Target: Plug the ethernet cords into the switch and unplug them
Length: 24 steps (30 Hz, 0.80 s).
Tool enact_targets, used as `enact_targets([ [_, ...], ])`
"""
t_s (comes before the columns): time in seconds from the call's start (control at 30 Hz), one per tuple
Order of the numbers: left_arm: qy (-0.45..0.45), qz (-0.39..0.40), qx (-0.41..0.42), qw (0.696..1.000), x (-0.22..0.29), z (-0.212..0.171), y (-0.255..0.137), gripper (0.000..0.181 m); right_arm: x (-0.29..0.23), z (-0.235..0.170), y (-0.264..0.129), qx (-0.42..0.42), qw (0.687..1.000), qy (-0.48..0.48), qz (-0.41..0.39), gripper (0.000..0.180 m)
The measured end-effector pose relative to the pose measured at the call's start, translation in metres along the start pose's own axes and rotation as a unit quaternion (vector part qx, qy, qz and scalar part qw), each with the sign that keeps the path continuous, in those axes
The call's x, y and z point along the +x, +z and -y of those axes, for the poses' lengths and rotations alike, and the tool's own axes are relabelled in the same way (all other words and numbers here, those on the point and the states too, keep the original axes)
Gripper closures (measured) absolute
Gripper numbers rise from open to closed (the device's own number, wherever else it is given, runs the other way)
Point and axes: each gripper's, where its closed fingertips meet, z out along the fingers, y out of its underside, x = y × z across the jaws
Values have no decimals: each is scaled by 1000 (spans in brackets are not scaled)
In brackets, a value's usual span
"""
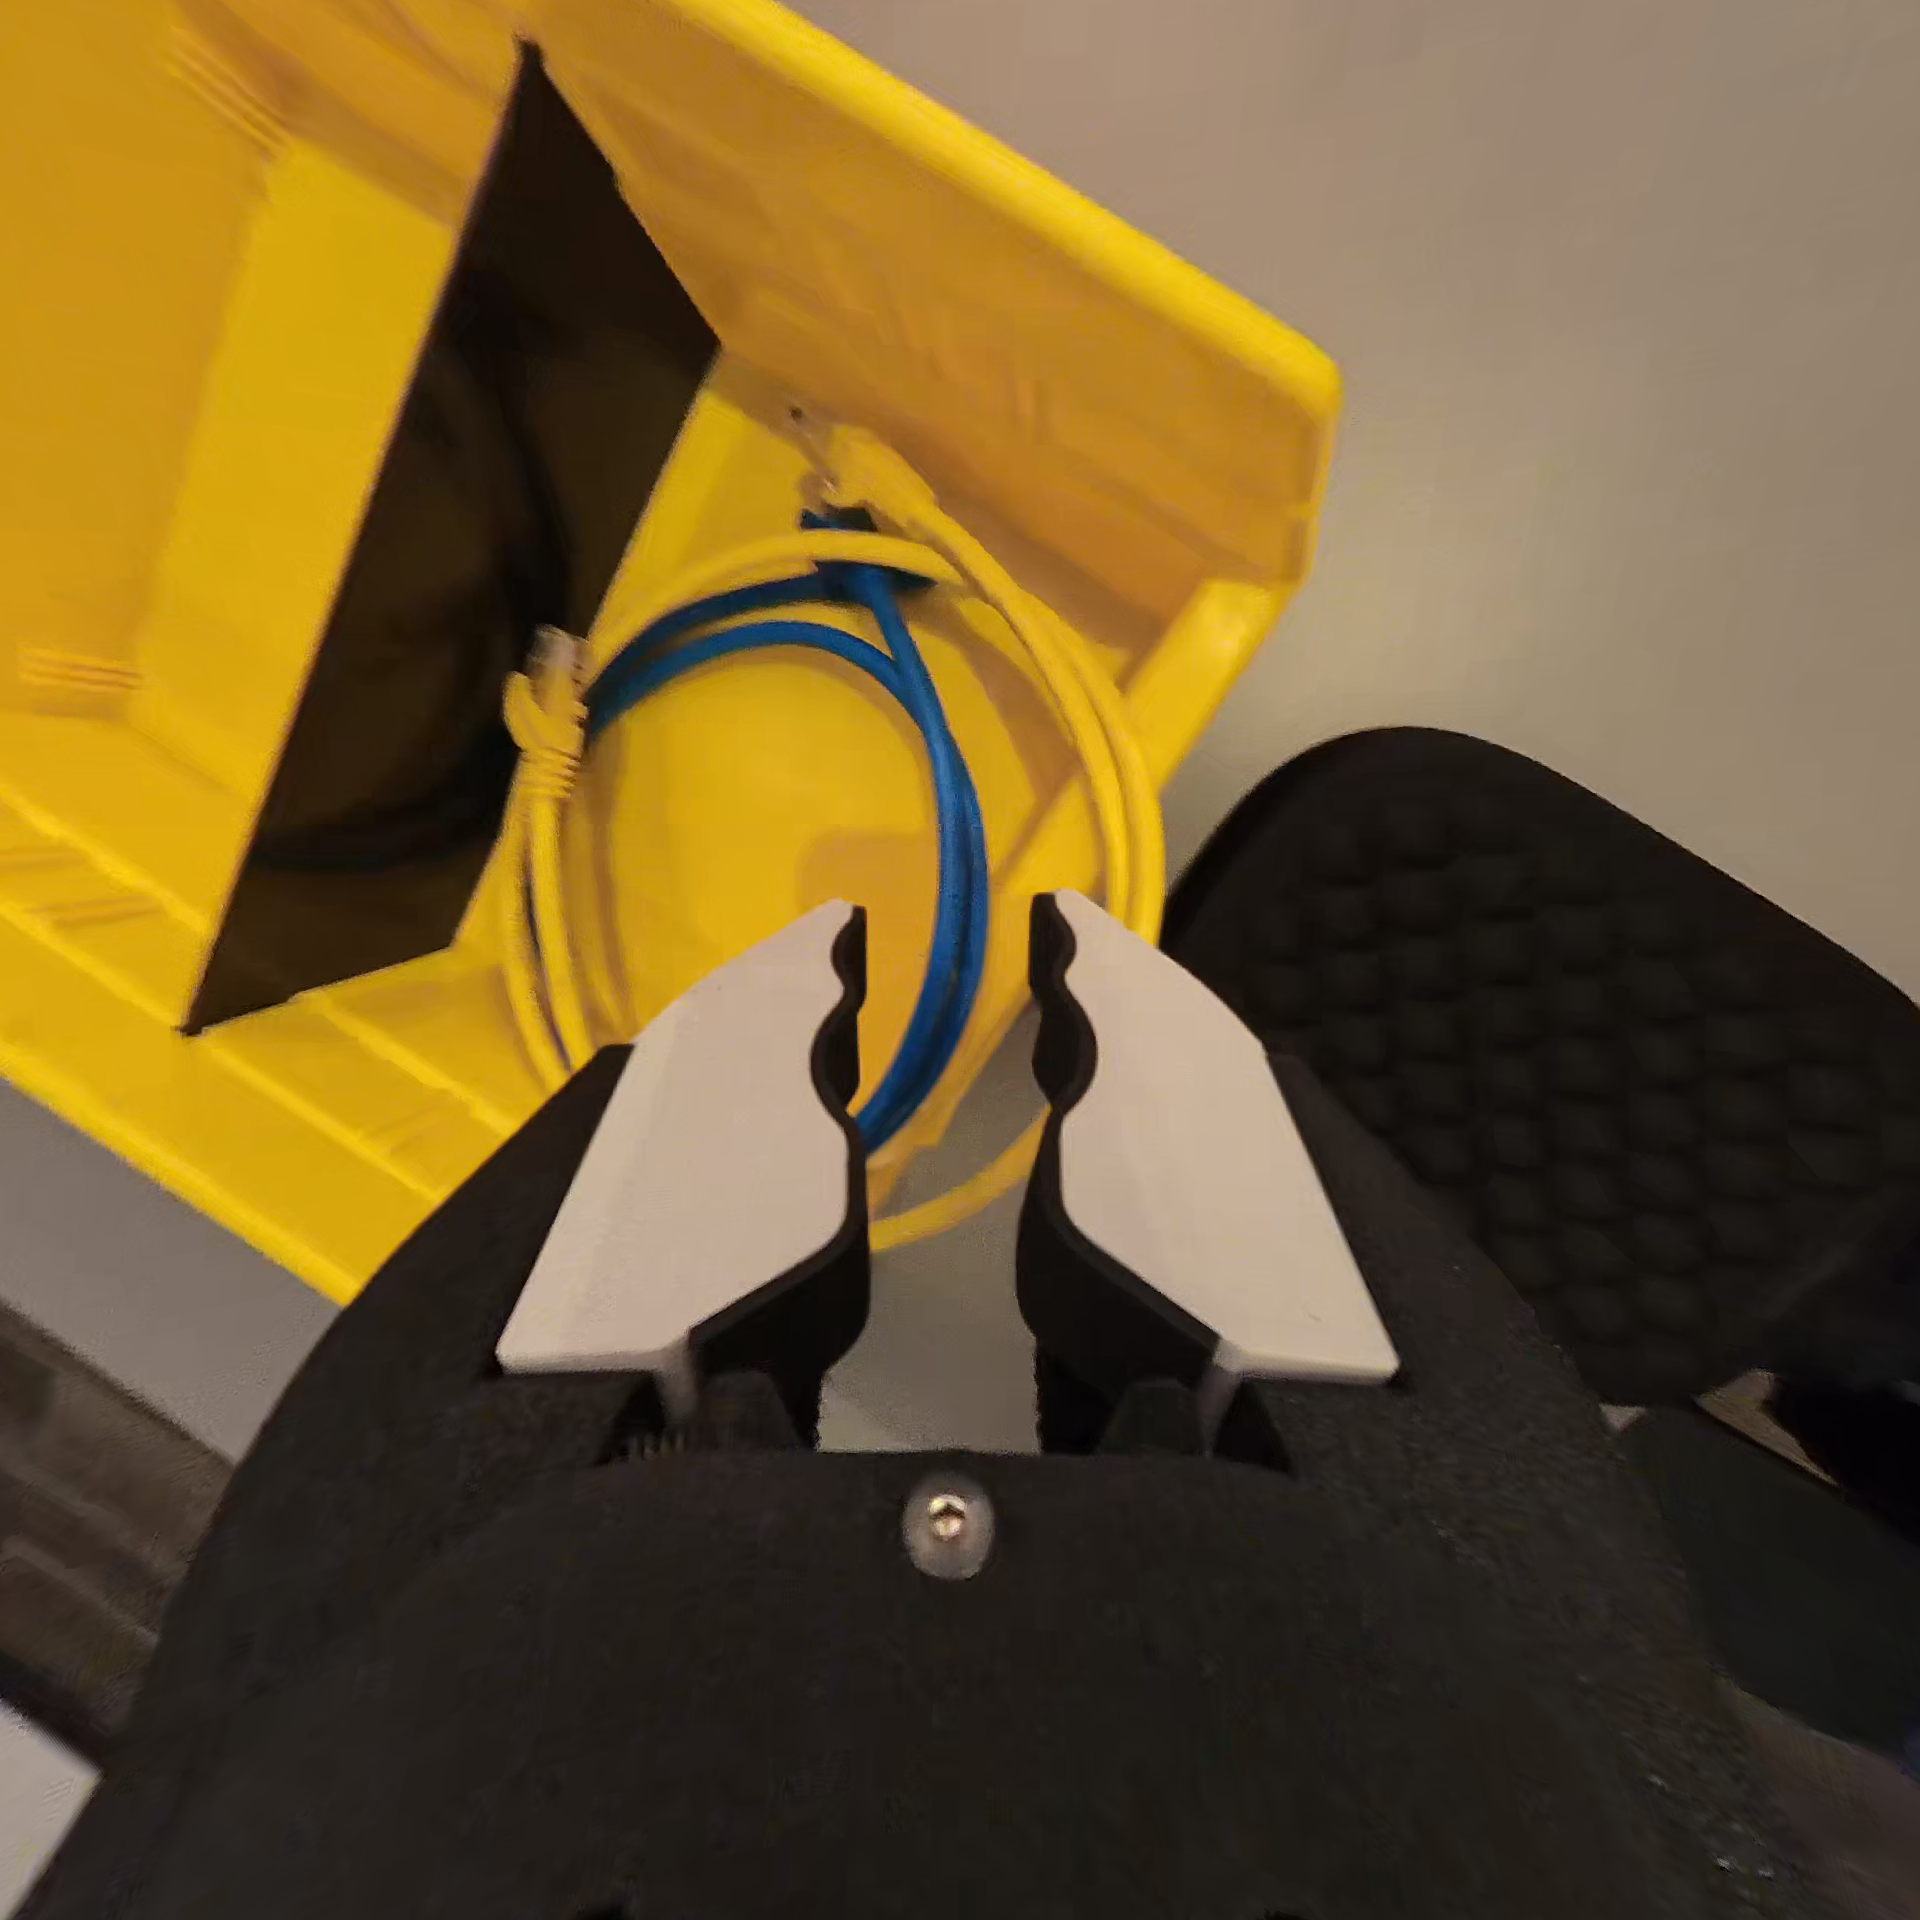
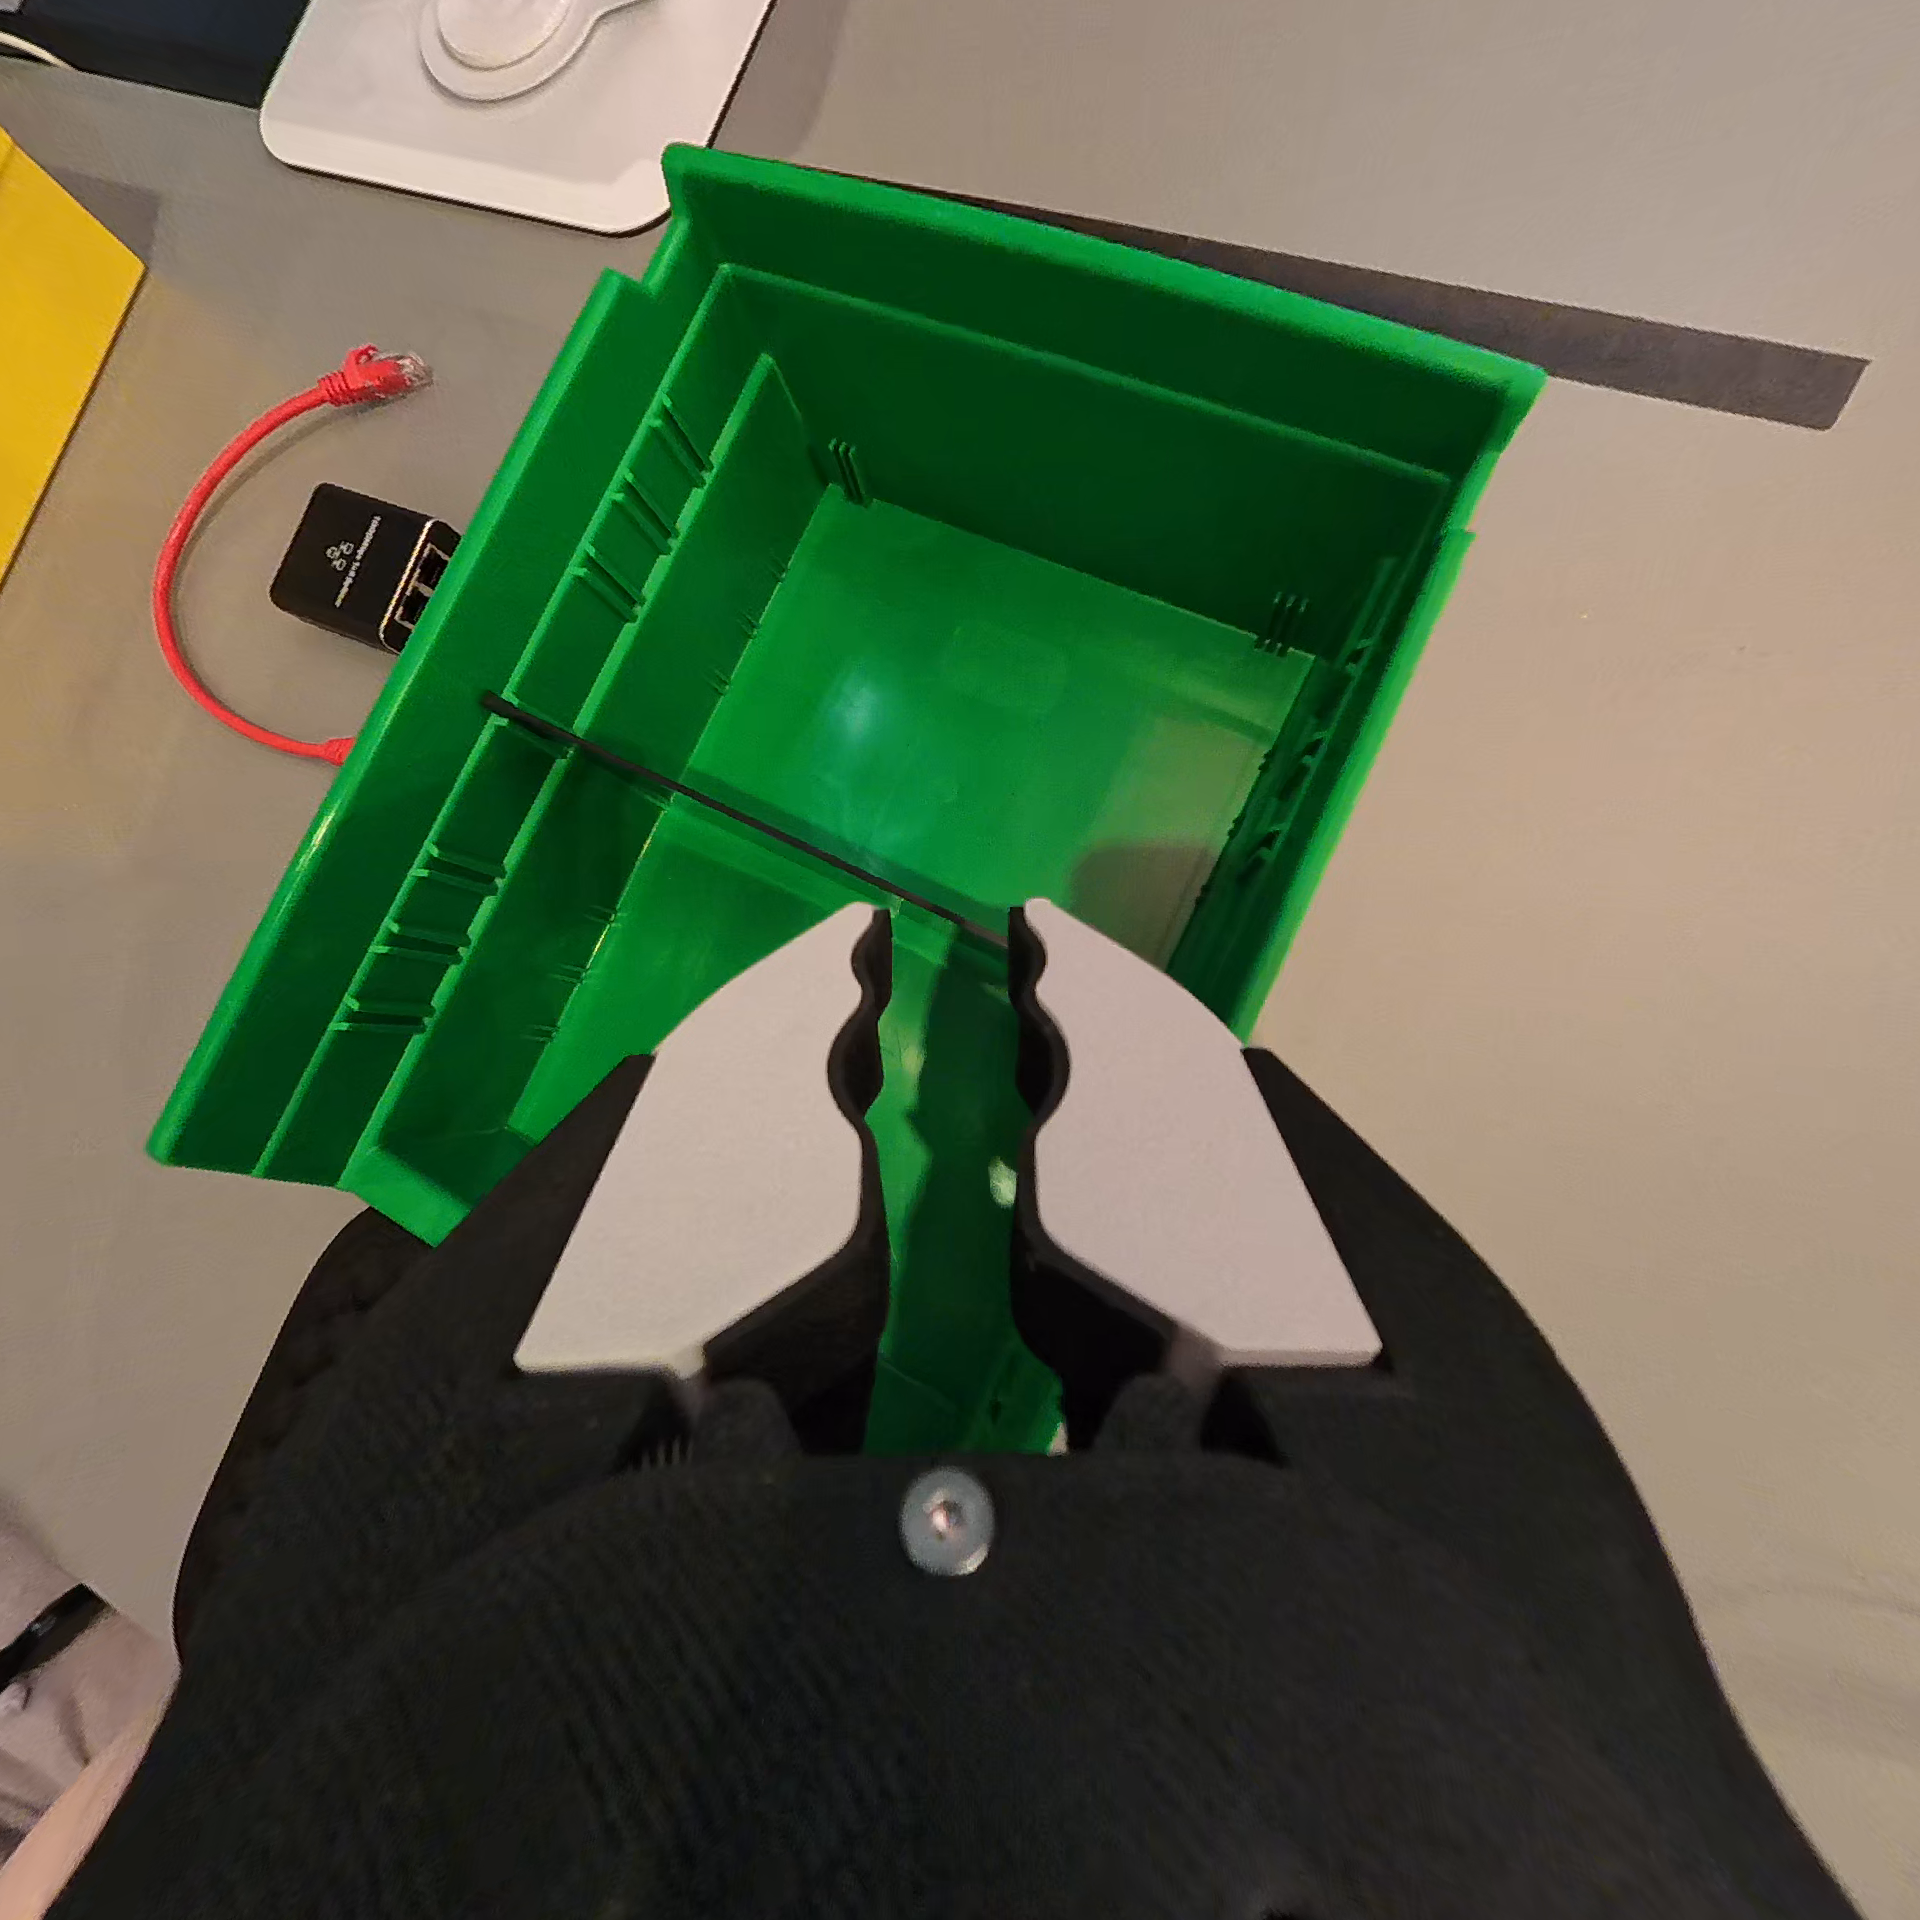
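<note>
Left gripper (image 1: pixel 945 914): jaws parted by a moderate gap, nothing between them, poised over the near rim of the yellow bin (image 1: pixel 1091 343), apparently lined up to reach for a cord. Yellow bin: split by a black divider (image 1: pixel 488 582); the near compartment holds a coiled blue cord (image 1: pixel 951 790) nested inside a coiled yellow cord (image 1: pixel 1127 790), evidently stored there as supply for plugging. Yellow plug ends lie at the divider and at the far wall. Black dimpled pad (image 1: pixel 1538 997): just right of the bin, purpose unclear. Right gripper (image 2: pixel 951 914): jaws likewise partly open and empty, hovering above the green bin (image 2: pixel 1039 312). Green bin: nothing visible in it, crossed by a thin black divider (image 2: pixel 727 805); possibly the destination for finished cords. Switch (image 2: pixel 353 561): small black box on the grey table (image 2: pixel 1610 935), touching the green bin's left wall, ports facing the bin. Red cord (image 2: pixel 182 540): loops around the switch; one plug lies free on the table, the other end runs behind the bin, so whether it is plugged in cannot be told. White tray (image 2: pixel 343 125): far edge, unused.
</note>
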Motion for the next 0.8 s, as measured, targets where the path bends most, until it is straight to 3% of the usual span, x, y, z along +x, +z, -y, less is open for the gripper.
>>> enact_targets([
  [0.17,2,-40,69,997,26,4,-11,151,2,-6,3,-15,1000,3,-3,157],
  [0.47,63,78,-21,995,23,-26,17,154,-1,-7,6,-27,1000,-6,-2,157],
  [0.57,66,71,-15,995,25,-25,16,172,-1,-8,7,-30,1000,-8,-3,157],
  [0.8,48,81,5,996,13,-13,-11,173,1,-9,6,-26,1000,-4,1,157],
])
